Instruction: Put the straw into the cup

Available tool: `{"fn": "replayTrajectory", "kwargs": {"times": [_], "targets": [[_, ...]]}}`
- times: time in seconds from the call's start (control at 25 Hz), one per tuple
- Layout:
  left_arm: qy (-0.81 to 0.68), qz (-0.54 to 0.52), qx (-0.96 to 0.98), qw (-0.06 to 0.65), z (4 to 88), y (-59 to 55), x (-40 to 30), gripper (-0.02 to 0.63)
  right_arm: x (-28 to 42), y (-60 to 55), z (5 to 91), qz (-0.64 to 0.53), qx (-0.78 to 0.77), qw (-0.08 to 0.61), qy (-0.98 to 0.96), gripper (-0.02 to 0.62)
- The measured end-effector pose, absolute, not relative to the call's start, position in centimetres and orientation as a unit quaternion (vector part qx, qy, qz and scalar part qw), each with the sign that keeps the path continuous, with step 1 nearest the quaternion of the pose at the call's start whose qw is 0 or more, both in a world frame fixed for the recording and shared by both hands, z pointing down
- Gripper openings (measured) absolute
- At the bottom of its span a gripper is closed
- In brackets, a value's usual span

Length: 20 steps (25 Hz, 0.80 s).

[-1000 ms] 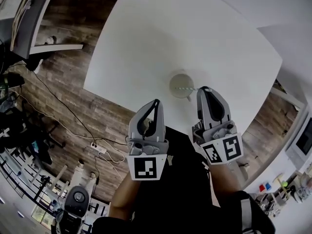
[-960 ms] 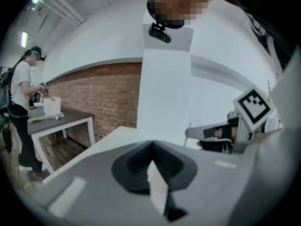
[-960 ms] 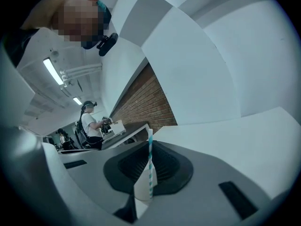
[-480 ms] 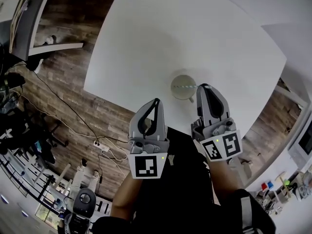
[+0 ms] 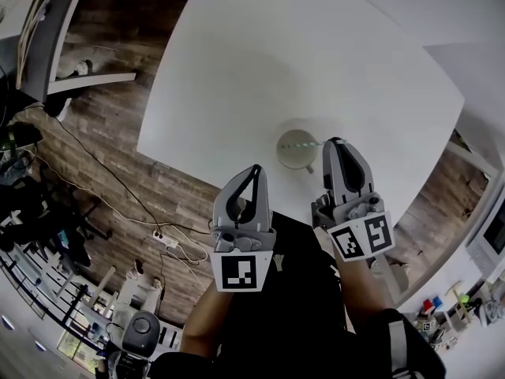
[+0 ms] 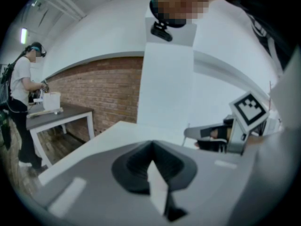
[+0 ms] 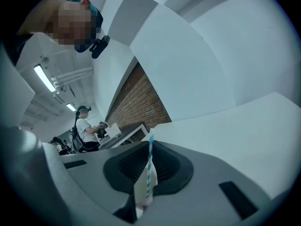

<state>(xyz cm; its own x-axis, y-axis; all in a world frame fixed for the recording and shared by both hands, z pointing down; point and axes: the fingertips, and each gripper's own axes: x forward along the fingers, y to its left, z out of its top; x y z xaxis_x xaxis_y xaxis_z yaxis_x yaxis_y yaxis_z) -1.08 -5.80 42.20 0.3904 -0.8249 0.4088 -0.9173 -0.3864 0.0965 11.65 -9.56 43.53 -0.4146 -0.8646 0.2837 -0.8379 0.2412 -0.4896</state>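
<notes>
A pale cup (image 5: 295,150) stands on the round white table (image 5: 260,61), near its front edge. A teal-and-white striped straw (image 5: 301,144) lies across the cup's mouth in the head view. Its other end is pinched in my right gripper (image 5: 332,142), just right of the cup. The right gripper view has the straw (image 7: 150,161) standing up out of the shut jaws (image 7: 147,175). My left gripper (image 5: 254,167) hangs off the table's front edge, left of the cup, shut with nothing in it. Its closed jaws (image 6: 153,167) fill the left gripper view, with the right gripper (image 6: 235,128) beside them.
Wooden floor with cables and a power strip (image 5: 162,242) lies below left of the table. A grey desk (image 5: 55,46) stands at upper left. A person (image 6: 21,102) works at a table by a brick wall (image 6: 103,93) in the background.
Both grippers have dropped slightly lower in the head view and the cup has shifted a little with them. The straw stays in the right gripper over the cup's mouth.
</notes>
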Motion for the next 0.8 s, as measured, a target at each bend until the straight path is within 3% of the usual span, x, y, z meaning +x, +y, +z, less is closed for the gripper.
{"fn": "replayTrajectory", "kwargs": {"times": [0.8], "targets": [[-0.54, 0.129, 0.816, 0.158, 41.1, -5.4, -0.7, 0.004, 12.7, -9.9, 44.2, -0.316, -0.539, 0.034, 0.78, 0.023]]}}
